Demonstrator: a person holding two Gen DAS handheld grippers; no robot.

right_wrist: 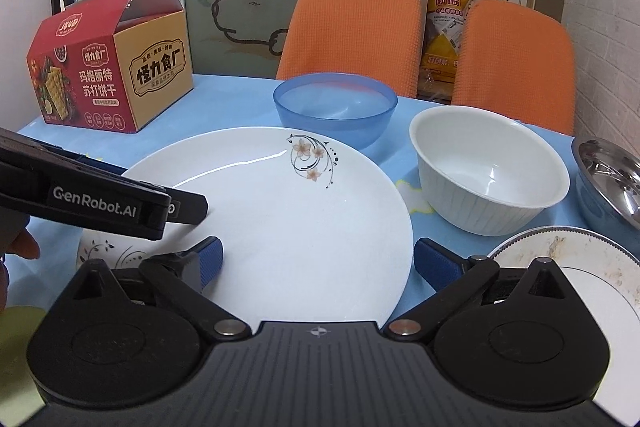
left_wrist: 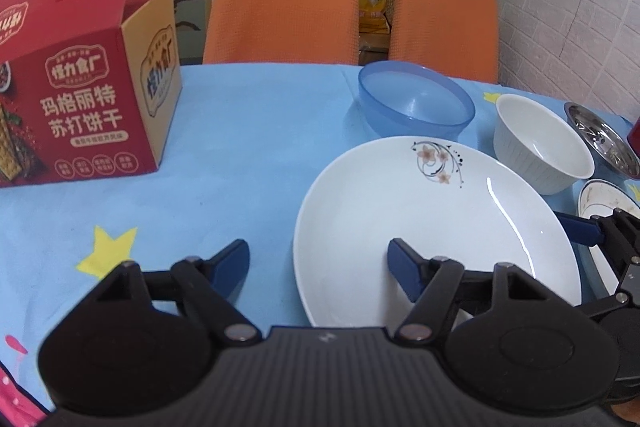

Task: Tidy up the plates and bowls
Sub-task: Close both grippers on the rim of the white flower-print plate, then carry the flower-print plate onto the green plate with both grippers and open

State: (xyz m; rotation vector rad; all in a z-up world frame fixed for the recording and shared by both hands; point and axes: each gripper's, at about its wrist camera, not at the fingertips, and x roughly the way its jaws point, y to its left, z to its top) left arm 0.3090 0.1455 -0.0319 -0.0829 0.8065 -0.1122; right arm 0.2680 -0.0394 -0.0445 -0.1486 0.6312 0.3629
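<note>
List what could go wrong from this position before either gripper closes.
1. The left gripper is open astride the flowered plate's near-left rim; on smooth glaze the plate might slip or tilt when lifted.
2. The right gripper is open around the same plate; both closing could mean opposing pulls.
3. The white ribbed bowl and the soiled plate sit close, so a swing could knock them.

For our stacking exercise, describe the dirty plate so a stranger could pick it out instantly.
Start at the large flowered plate on the blue star tablecloth. To its right, in front of the white ribbed bowl, lies the dirty plate. Only it has a dotted rim and brown food smears.
</note>
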